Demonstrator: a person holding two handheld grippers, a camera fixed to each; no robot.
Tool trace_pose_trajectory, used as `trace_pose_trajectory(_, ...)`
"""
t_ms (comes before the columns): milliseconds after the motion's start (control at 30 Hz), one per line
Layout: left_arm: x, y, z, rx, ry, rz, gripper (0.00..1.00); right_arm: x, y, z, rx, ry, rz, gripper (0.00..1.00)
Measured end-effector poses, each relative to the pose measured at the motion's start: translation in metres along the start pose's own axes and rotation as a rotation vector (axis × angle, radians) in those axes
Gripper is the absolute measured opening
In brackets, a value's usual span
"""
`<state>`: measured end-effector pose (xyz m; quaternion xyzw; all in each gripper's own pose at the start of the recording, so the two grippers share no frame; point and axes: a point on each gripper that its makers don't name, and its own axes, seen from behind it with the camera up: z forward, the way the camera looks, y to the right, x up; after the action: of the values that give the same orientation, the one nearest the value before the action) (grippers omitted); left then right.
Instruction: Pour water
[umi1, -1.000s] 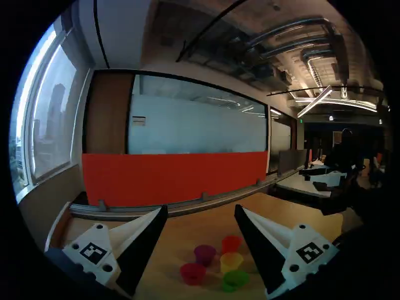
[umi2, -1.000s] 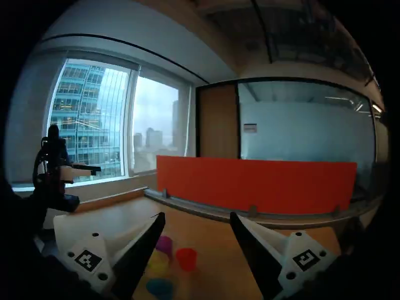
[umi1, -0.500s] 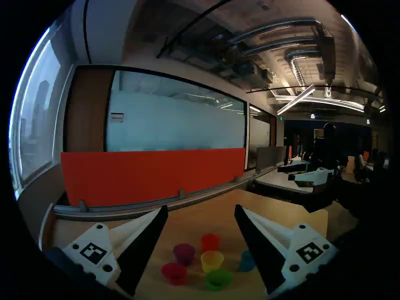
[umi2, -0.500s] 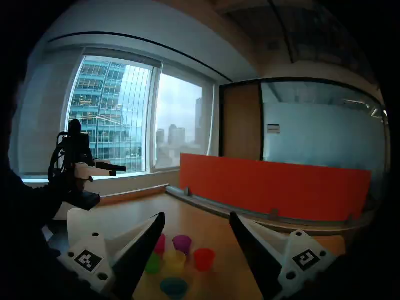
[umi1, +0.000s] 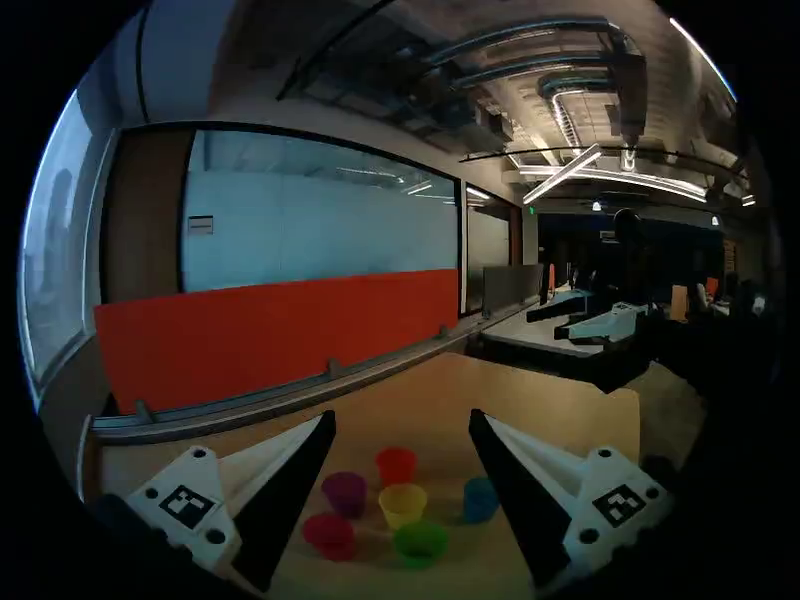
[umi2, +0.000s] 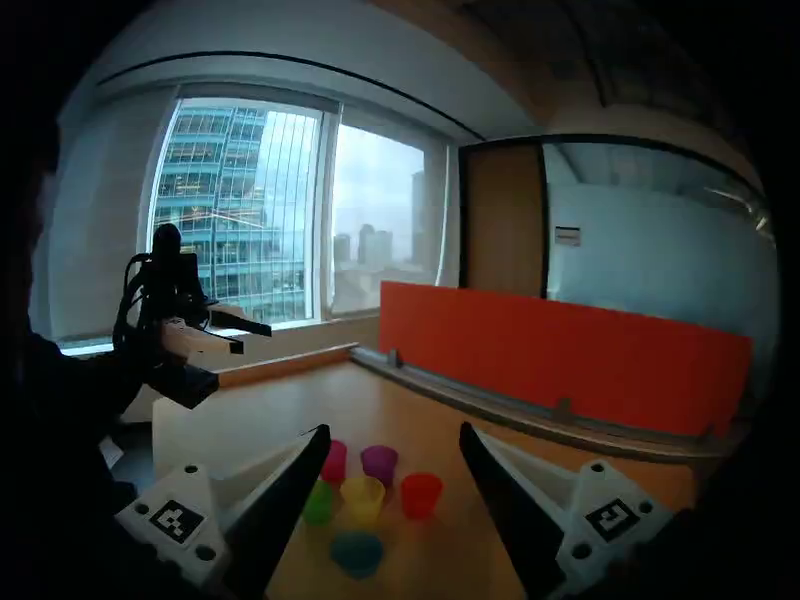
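Cups sit in a tight cluster on the wooden table (umi1: 540, 400), none lifted yet. Left gripper (umi1: 400, 418) hovers above and short of them, fingers spread wide, nothing btwn them. Right gripper (umi2: 393, 431) is likewise wide and empty, facing the same cluster from another side.

Left gripper view shows purple cup (umi1: 345, 492), red cup (umi1: 396, 465), yellow cup (umi1: 403, 505), blue cup (umi1: 480, 498), pink cup (umi1: 330, 535) and green cup (umi1: 420, 543). Can't tell which holds water, if any; interiors too dim.

Judged stage: approach, pre-grasp.

Risks: cups look small, prob. light, and nearly touch, so a wide finger going down for one can nudge or tip its neighbour, esp. around yellow cup in the middle. Squeezing too hard could buckle a thin wall and slop water out. Both grippers working one cluster could also bump each other.
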<state>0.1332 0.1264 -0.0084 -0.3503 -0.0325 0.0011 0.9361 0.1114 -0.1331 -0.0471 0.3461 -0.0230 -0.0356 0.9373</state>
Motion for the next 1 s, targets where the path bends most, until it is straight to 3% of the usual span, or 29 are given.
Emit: trace_pose_trajectory(1000,-0.112,0.011,0.006,-0.057,-0.179,-0.013,0.99,-0.113,-0.010,0.009,0.062,-0.224,-0.042,1.00)
